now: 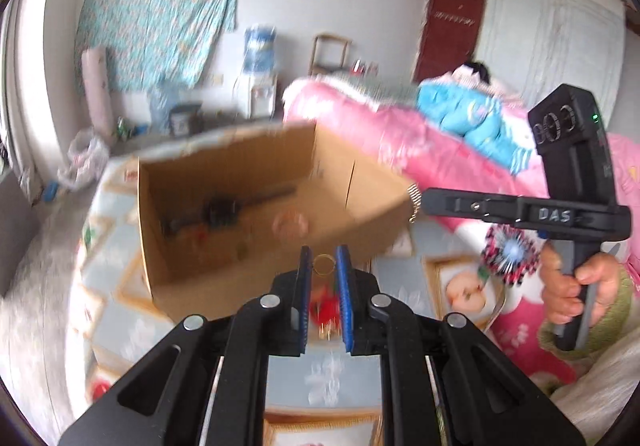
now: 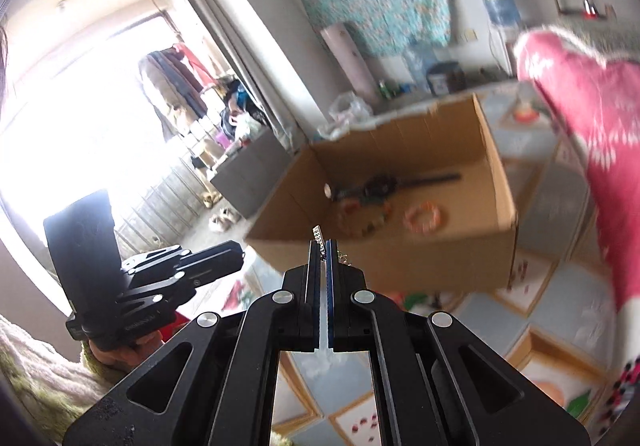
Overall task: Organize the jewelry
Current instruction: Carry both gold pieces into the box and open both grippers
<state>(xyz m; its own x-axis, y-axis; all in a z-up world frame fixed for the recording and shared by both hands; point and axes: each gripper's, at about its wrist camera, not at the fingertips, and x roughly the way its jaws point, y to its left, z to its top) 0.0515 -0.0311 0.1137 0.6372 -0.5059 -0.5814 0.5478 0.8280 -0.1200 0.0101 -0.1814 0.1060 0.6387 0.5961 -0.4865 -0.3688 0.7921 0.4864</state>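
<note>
An open cardboard box [image 1: 372, 206] [image 2: 400, 258] stands on the bed, with a dark hair ornament [image 1: 220, 208] [image 2: 380, 184], a pink bracelet [image 2: 425, 218] and beads inside. My left gripper [image 1: 324, 266] [image 2: 238, 258] hangs in front of the box's near wall. It is shut on a small gold ring [image 1: 323, 264], and a red ornament [image 1: 326, 306] dangles below the ring. My right gripper [image 2: 323, 246] [image 1: 425, 202] is shut on a thin silvery piece [image 2: 317, 235] [image 1: 414, 196] with a fine chain [image 2: 342, 257], just short of the box's near edge.
The box sits on a patchwork sheet [image 1: 120, 230] [image 2: 560, 286]. A pink quilt [image 1: 400, 134] [image 2: 600, 118] lies bunched to its right. A red, black and white pompom piece [image 1: 506, 252] lies near the person's hand [image 1: 572, 286]. The floor, a window and hanging clothes are on the left.
</note>
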